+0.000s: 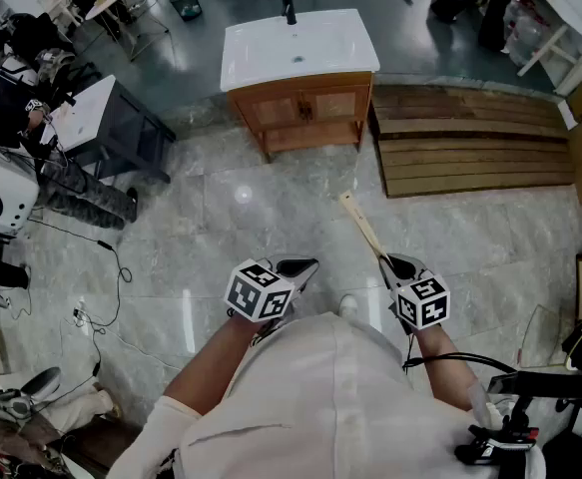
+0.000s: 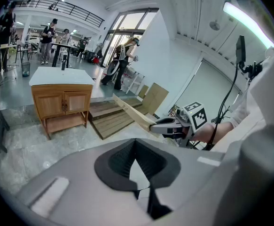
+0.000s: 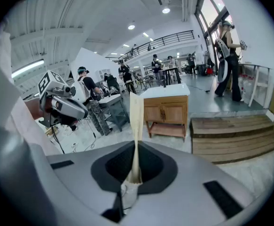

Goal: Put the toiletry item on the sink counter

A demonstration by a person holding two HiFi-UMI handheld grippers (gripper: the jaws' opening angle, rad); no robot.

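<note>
The toiletry item [image 1: 362, 228] is a long, flat, pale wooden stick. My right gripper [image 1: 398, 264] is shut on its near end, and the stick points forward and up over the floor. In the right gripper view the stick [image 3: 136, 126] rises from between the jaws toward the sink counter [image 3: 167, 91]. That counter [image 1: 298, 48] is a white basin top on a wooden cabinet, a few steps ahead, with a black faucet [image 1: 289, 8] at its back. My left gripper [image 1: 305, 264] is held level beside the right one, shut and empty. The left gripper view shows the stick [image 2: 132, 113] in the right gripper [image 2: 160, 125].
A low wooden slat platform [image 1: 470, 138] lies right of the cabinet. A dark table [image 1: 106, 118] with people seated by it stands at the left. Cables [image 1: 106, 267] trail over the glossy tile floor at left. Equipment on stands [image 1: 530, 407] is close at my right.
</note>
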